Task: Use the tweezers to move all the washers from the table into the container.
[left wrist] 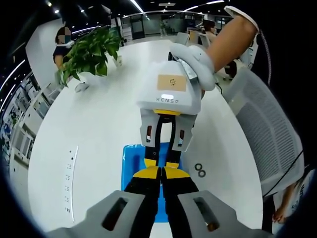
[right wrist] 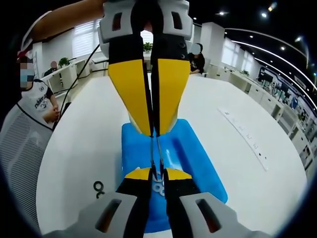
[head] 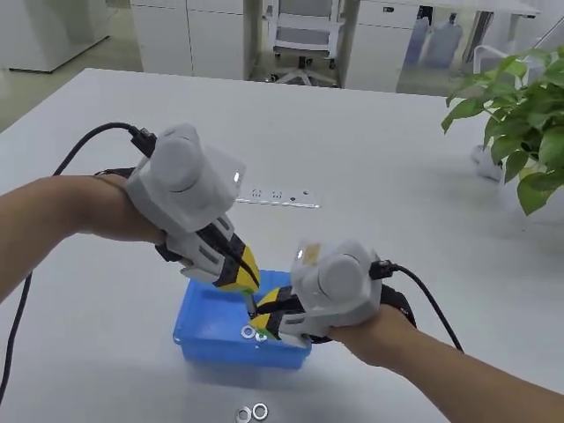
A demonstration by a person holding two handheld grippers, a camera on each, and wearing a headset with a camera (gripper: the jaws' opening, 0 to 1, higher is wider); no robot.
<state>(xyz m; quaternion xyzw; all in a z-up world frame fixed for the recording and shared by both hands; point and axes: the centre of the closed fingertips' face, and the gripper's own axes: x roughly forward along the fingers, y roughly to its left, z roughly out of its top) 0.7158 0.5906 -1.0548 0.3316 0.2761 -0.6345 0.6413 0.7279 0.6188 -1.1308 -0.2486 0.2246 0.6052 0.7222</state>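
The head view looks forward and down from the near side of the white tabletop (head: 370, 150), fairly close above the shallow blue plastic container (head: 204, 324). The left gripper view faces right, low over that container. The right gripper view faces left, seemingly nearer still. All three share the container and the two small metal washers (head: 260, 411) lying near it.

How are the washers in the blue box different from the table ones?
The container washers lie inside the blue container; the table washers lie outside, on the white table. The right hand-held gripper hangs over the container washers, not the table washers. Both are shiny rings.
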